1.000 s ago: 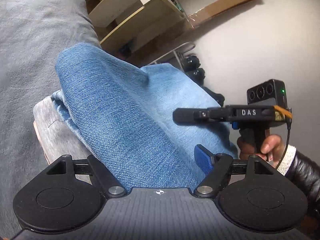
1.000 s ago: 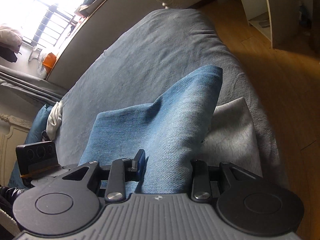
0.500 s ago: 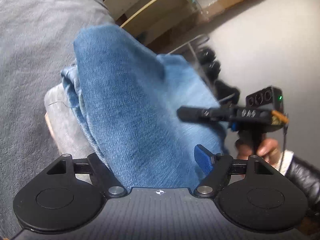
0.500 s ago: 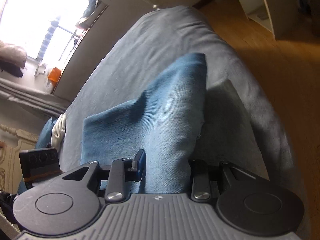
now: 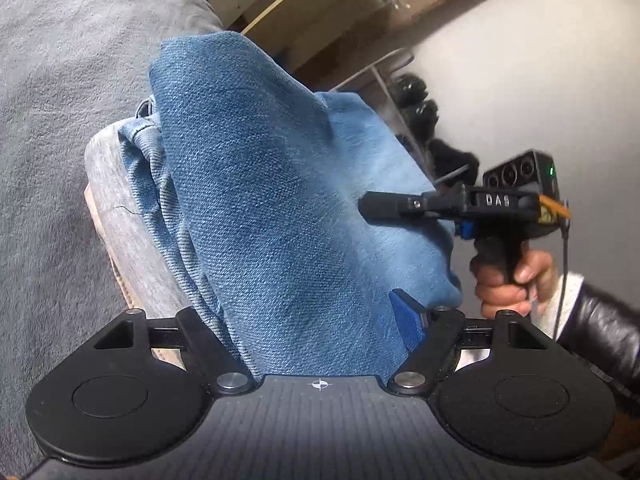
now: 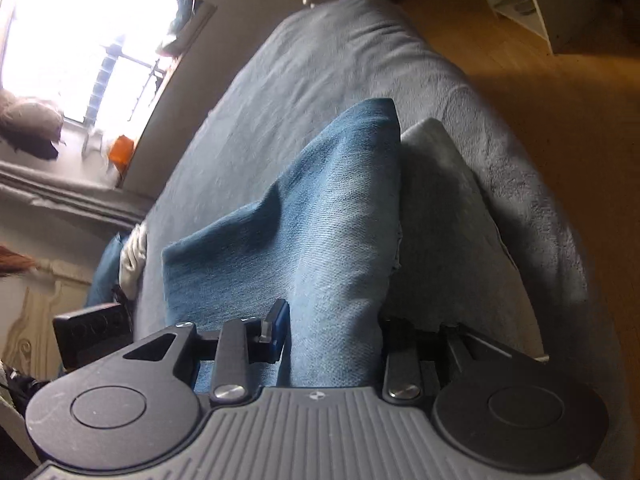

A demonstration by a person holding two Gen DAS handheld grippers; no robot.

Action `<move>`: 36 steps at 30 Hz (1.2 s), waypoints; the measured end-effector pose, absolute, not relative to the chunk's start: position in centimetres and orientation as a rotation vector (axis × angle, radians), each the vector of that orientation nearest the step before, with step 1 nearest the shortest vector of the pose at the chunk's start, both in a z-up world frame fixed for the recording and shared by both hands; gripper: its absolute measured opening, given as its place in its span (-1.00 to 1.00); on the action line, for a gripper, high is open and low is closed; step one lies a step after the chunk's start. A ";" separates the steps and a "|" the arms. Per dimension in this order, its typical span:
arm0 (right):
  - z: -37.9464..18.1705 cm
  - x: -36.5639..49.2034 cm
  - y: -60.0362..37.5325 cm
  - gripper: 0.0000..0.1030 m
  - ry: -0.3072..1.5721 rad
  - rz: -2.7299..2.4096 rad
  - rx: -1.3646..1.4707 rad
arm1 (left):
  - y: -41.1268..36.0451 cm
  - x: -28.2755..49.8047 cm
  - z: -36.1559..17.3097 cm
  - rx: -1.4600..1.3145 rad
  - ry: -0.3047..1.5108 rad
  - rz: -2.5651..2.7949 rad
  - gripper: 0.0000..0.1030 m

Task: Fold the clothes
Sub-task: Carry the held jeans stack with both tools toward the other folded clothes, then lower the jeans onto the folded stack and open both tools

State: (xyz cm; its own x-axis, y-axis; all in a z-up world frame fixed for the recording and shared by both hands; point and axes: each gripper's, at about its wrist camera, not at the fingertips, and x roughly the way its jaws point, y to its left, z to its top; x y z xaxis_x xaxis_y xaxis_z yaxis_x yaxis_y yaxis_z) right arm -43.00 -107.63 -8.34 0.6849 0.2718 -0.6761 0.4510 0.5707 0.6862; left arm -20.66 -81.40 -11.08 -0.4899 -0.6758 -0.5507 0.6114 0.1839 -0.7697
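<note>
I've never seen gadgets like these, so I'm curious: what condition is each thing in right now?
Denim garment: lifted off the bed, draped between both grippers, partly folded.
Left gripper: shut on the denim garment's edge.
Right gripper: shut on the denim garment, cloth bunched between its fingers.
Grey folded cloth: lying flat on the bed beneath the denim.
Bed cover: spread out, lightly rumpled.
Hand: closed around the right gripper's handle.

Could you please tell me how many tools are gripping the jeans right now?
2: the left tool and the right tool each grip the jeans at their near edge.
</note>
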 end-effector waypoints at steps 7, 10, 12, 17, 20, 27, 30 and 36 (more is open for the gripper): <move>-8.1 -44.2 -108.6 0.02 0.883 -0.213 0.972 | -78.5 -19.3 -9.3 0.037 1.391 -1.606 0.55; -5.4 -46.1 -108.9 0.02 0.838 -0.334 0.929 | -75.8 -17.6 -6.8 0.114 1.320 -1.612 0.55; -2.8 -47.0 -108.2 0.02 0.817 -0.394 0.872 | -74.5 -16.7 -4.5 0.177 1.229 -1.625 0.55; 0.4 -47.1 -104.6 -0.15 0.870 -0.375 0.779 | -76.7 -17.9 -0.4 0.259 1.056 -1.748 0.53; -2.4 -45.8 -103.3 -0.27 0.964 -0.355 0.768 | -80.8 -20.7 -1.8 0.360 1.011 -1.826 0.49; -7.6 -43.2 -100.7 -0.34 1.158 -0.304 0.733 | -83.2 -23.6 -7.3 0.653 0.903 -1.843 0.49; -6.3 -43.0 -100.7 -0.32 1.173 -0.279 0.706 | -82.7 -23.3 -6.4 0.643 0.914 -1.846 0.54; -1.6 -41.8 -101.0 -0.30 1.083 -0.276 0.566 | -82.7 -21.2 -3.1 0.483 0.988 -1.841 0.54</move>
